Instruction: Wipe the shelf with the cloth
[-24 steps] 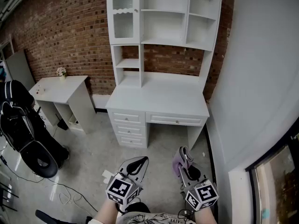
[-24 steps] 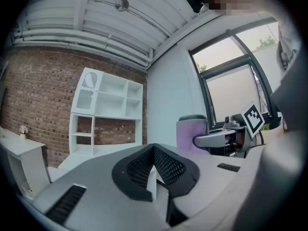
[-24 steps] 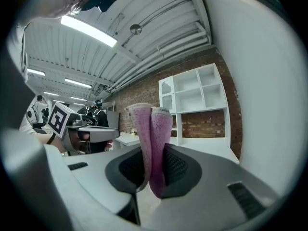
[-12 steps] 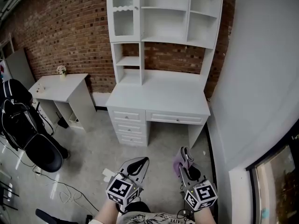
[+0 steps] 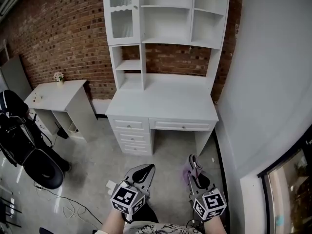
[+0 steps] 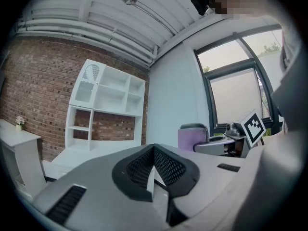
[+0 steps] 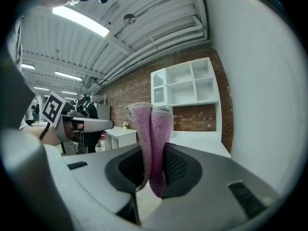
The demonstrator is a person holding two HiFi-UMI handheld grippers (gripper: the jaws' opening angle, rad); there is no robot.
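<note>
A white desk with a tall shelf unit [image 5: 165,28] stands against the brick wall ahead; its desktop [image 5: 163,104] is bare. My right gripper [image 5: 193,165] is low at the bottom right, shut on a folded purple cloth [image 7: 153,138] that sticks up between its jaws, also visible as a purple cloth [image 5: 187,170] in the head view. My left gripper [image 5: 144,171] hangs beside it at the bottom centre, jaws closed together with nothing between them [image 6: 154,170]. Both grippers are well short of the desk, over the floor.
A smaller white side table [image 5: 56,99] with a tiny flower pot [image 5: 58,76] stands left of the desk. A black office chair [image 5: 29,150] is at the far left. Cables [image 5: 68,206] lie on the grey floor. A white wall [image 5: 268,82] runs along the right.
The view has shifted slightly: the desk and shelf unit now sit a little further left and closer. Both grippers hold the same pose, the cloth still clamped.
</note>
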